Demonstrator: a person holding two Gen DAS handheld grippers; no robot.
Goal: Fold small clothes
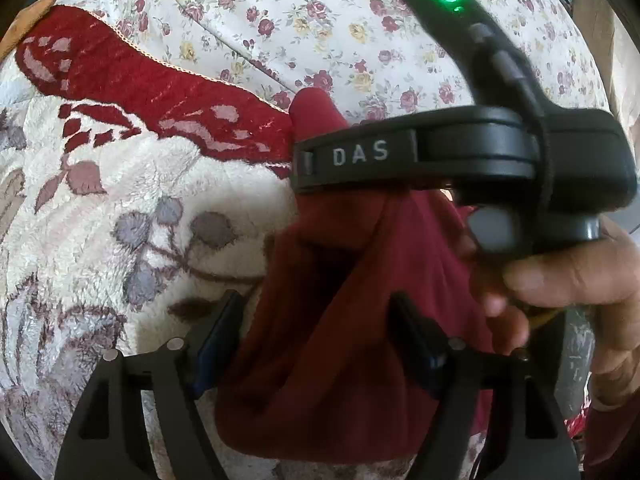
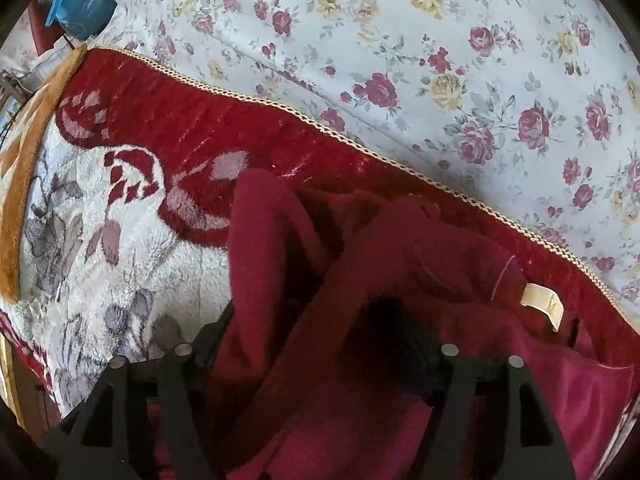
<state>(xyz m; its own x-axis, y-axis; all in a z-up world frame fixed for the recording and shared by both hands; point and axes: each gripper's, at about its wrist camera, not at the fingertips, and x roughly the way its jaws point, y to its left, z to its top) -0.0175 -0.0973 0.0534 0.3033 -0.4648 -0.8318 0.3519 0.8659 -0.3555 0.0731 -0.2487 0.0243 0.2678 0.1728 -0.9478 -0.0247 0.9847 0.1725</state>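
Maroon garment (image 1: 320, 320) is lying bunched and unfolded on the plush blanket (image 1: 120, 184), sagging between the left gripper (image 1: 316, 320)'s parted fingers, apparently ungripped; the right gripper (image 2: 316, 332) is straddling more folds, grip unclear; folding is barely starting, I judge.

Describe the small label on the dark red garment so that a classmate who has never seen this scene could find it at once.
Start at the plush blanket with the red border, lying over the floral sheet. On it lies a crumpled dark red garment, and near the garment's right edge, close to the blanket's braided trim, sits the label. It is the only cream, plain patch among all that red.
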